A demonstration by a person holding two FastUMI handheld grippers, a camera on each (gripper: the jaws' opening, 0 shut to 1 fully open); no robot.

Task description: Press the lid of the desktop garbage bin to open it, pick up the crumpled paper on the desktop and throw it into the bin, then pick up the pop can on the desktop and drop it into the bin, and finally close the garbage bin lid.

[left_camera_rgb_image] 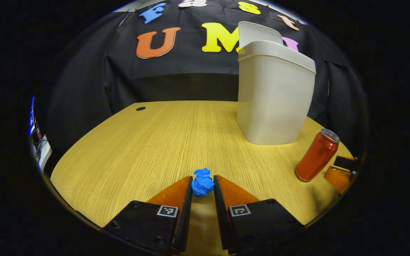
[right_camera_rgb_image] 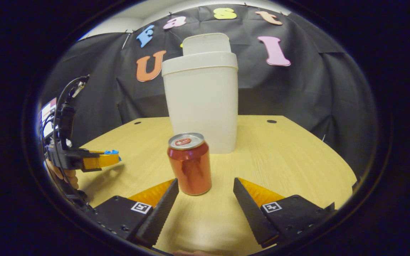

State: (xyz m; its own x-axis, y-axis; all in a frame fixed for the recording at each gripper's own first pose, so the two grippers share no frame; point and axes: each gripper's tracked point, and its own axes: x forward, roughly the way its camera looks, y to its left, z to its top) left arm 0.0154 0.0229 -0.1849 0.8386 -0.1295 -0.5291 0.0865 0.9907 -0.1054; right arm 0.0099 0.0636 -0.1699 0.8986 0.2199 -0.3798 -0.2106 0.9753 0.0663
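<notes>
A blue crumpled paper point(left_camera_rgb_image: 203, 182) is pinched between the fingertips of my left gripper point(left_camera_rgb_image: 203, 185), which is shut on it. In the right gripper view that gripper point(right_camera_rgb_image: 100, 160) hangs a little above the table at the left, with the blue paper point(right_camera_rgb_image: 112, 152) at its tip. A red pop can point(right_camera_rgb_image: 189, 163) stands upright just ahead of my right gripper point(right_camera_rgb_image: 205, 182), which is open, the can nearer its left finger. The white bin point(right_camera_rgb_image: 201, 103) stands behind the can, its lid point(right_camera_rgb_image: 206, 43) tipped up. In the left gripper view the bin point(left_camera_rgb_image: 276, 92) is at the far right, the can point(left_camera_rgb_image: 317, 155) nearer.
The wooden table point(left_camera_rgb_image: 148, 149) is round-edged, with a small dark hole point(left_camera_rgb_image: 140, 108) near its far side. Black cloth hangs behind it. In the left gripper view, the right gripper point(left_camera_rgb_image: 340, 172) sits beside the can at the table's right edge.
</notes>
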